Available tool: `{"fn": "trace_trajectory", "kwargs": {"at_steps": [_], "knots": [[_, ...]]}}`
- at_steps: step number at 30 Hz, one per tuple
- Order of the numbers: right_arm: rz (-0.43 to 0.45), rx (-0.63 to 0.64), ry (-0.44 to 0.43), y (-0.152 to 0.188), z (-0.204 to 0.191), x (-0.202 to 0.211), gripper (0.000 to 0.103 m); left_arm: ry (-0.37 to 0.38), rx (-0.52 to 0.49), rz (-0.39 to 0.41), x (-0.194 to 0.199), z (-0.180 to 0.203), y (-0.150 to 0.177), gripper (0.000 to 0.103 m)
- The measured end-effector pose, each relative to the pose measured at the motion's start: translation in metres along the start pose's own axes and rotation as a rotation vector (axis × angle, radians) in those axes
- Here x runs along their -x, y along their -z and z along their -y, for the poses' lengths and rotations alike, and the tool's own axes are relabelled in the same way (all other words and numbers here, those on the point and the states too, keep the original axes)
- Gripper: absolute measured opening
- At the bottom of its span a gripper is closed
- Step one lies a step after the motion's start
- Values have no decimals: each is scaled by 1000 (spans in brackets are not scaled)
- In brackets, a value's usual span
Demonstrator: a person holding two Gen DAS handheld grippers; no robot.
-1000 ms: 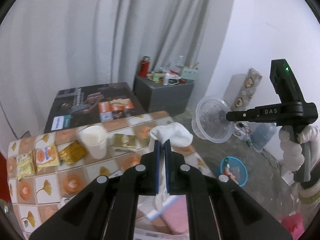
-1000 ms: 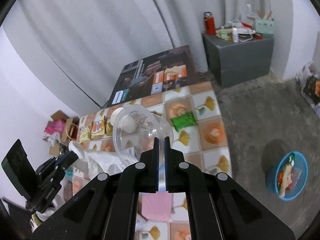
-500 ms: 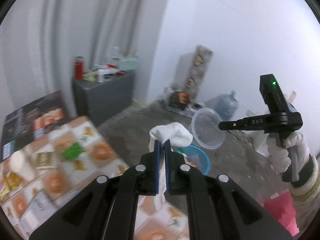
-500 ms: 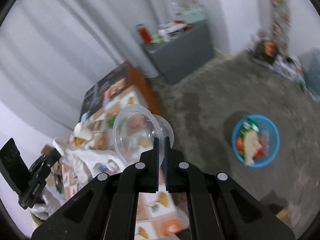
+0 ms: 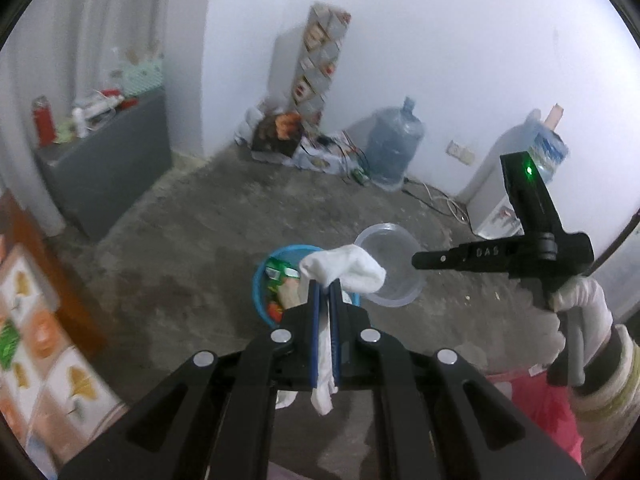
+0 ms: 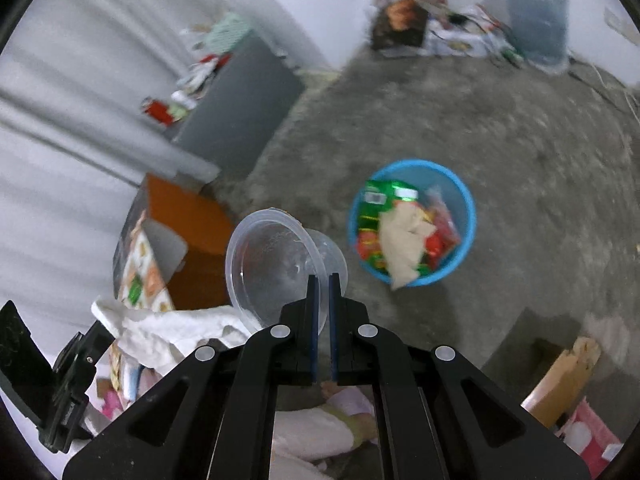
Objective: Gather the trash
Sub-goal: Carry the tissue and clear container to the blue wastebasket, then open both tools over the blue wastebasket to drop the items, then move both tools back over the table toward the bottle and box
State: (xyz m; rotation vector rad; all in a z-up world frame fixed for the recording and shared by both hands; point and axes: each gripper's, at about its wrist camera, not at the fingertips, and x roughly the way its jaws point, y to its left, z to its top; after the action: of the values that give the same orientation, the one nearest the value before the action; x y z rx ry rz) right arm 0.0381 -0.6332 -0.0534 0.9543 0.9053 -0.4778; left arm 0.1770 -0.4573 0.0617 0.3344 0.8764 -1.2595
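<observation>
Trash is in hand on both sides: a white crumpled tissue is clamped between the closed jaws of the left gripper, its loose end bulging past the fingertips and a tail hanging below them. The right gripper is clamped on the rim of a clear plastic cup, which lies tilted with its mouth toward the camera. Both items are held in the air above a grey concrete floor. A blue bin stands on that floor, already holding wrappers and paper. In the left wrist view the tissue overlaps the bin's rim; the cup hangs just beside it. A gloved hand grips the right tool's handle.
</observation>
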Motion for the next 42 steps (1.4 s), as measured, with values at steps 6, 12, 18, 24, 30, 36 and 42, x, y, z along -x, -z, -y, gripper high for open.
{"fn": "trace_trajectory", "kwargs": {"at_steps": [6, 12, 18, 24, 30, 36, 42], "knots": [[-13, -94, 30, -18, 38, -32, 3, 20, 36, -90, -85, 8, -17, 4], [-12, -172, 73, -41, 62, -62, 3, 7, 82, -136, -150, 2, -30, 4], [-31, -249, 95, -56, 88, -103, 20, -36, 127, -161, -211, -9, -34, 28], [-39, -279, 110, -46, 105, -124, 29, -26, 216, -177, -229, -21, -22, 48], [6, -258, 92, -44, 99, -108, 29, 1, 180, -112, -192, -18, -24, 51], [80, -167, 53, -26, 73, -72, 30, 31, 144, -61, -139, -12, -23, 51], [189, -55, -1, 19, 33, -27, 42, 38, 57, -7, -57, -10, -5, 57]]}}
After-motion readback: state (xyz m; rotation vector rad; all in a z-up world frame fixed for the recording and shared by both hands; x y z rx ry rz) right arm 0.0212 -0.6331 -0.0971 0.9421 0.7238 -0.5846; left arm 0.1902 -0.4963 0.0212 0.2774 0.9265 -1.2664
